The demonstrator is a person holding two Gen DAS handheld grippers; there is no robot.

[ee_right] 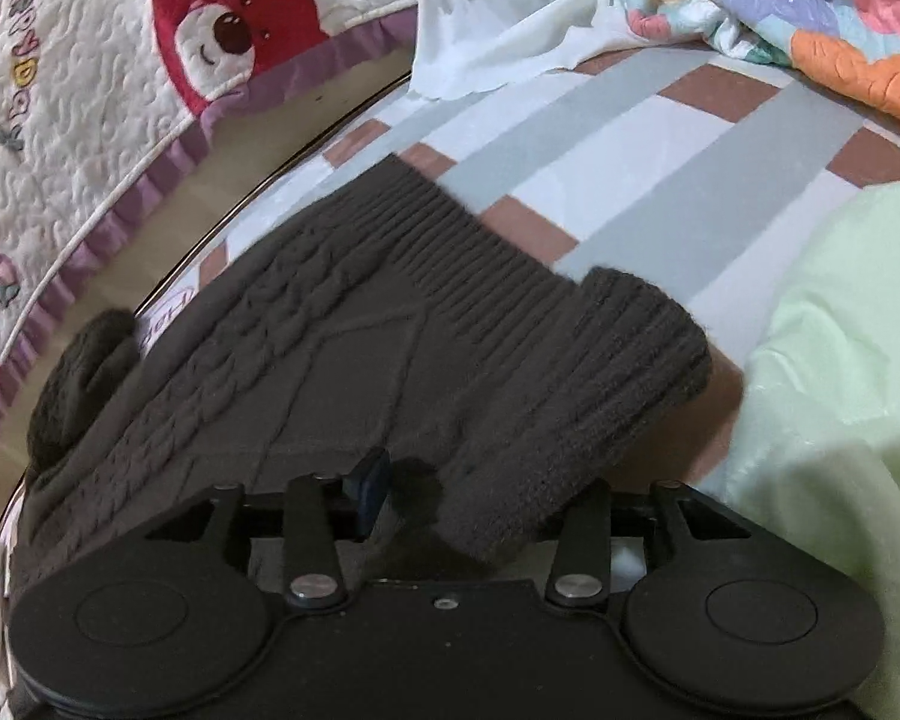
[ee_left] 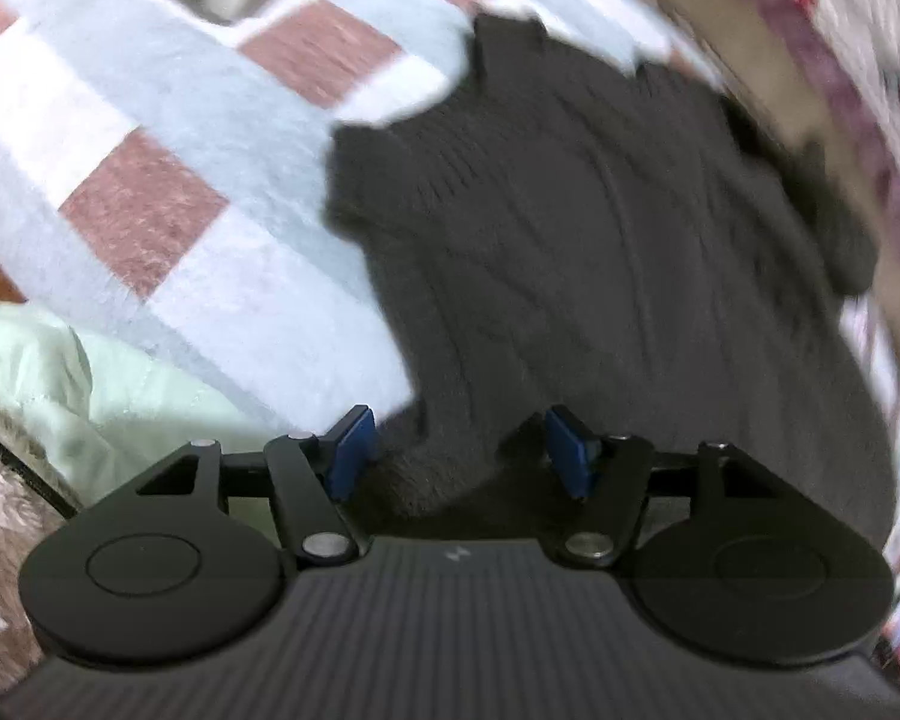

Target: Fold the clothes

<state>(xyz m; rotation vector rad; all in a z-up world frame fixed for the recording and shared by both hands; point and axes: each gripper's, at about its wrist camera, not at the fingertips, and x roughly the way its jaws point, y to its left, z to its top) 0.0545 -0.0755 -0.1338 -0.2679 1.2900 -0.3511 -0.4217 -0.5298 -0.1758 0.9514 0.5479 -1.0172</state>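
Sweater (ee_left: 600, 252), dark grey cable-knit, spread on the checked blanket (ee_left: 168, 138), centre-right of the left wrist frame. Left tongs (ee_left: 459, 450) apart over its near edge. Right tongs (ee_right: 450, 504) clamped on a knit fold.

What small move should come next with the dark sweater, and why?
Probably close the left gripper on the near edge of the sweater. Its fingers stand open with dark knit between them, nothing pinched. In the right wrist view, the right gripper has a ribbed cuff draped over it; its grip is hidden.
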